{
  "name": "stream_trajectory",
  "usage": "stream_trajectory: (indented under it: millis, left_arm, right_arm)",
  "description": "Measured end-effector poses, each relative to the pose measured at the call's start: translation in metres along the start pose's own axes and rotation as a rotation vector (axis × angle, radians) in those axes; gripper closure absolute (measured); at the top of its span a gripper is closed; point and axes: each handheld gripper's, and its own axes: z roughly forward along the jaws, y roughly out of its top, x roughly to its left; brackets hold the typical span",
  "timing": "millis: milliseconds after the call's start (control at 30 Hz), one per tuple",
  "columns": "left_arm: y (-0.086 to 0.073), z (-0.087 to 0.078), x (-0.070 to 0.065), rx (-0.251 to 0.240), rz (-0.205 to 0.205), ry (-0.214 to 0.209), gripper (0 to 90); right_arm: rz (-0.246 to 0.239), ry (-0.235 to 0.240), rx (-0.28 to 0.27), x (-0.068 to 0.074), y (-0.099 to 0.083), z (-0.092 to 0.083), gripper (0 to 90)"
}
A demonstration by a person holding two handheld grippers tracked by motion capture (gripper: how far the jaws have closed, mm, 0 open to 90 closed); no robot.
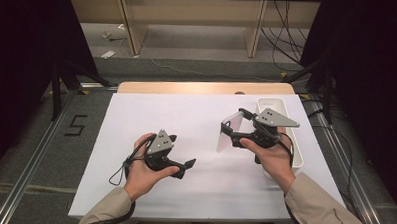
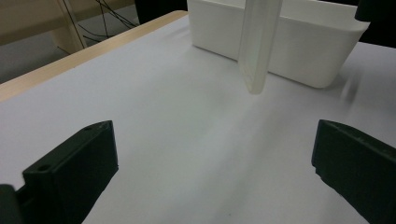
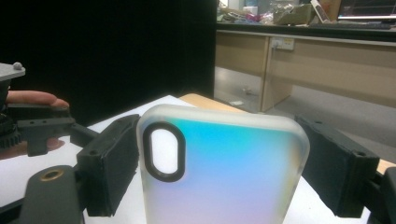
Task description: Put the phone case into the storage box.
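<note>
I note one white paper-covered table, one white rectangular plastic bin at right of frame, one frosted translucent phone case. My right gripper clamps the case by its edges, upright above centre-right table. My left gripper stands spread, empty. I judge grip should stay level.

The frosted translucent plastic phone case has a matt, softly iridescent back (its camera cutout rimmed in glossy black). The white rectangular plastic bin looks smooth; the white paper-covered worktop matt, its edge pale wood.
</note>
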Motion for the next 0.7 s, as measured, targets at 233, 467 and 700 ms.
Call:
stream_trajectory:
  millis: [233,467,700]
  left_arm:
    - [-0.003,-0.003,0.003,-0.001,0.002,0.004,0.0]
    - [-0.007,-0.007,0.006,0.008,0.021,0.008,0.0]
    - [-0.012,-0.012,0.012,0.002,0.006,0.022,0.0]
  right_arm:
    - [0.004,-0.010,-0.008,-0.004,0.002,-0.003,18.4]
    - [0.008,-0.021,-0.017,-0.008,0.005,-0.006,18.4]
    - [0.013,-0.032,-0.021,-0.012,0.006,-0.008,18.5]
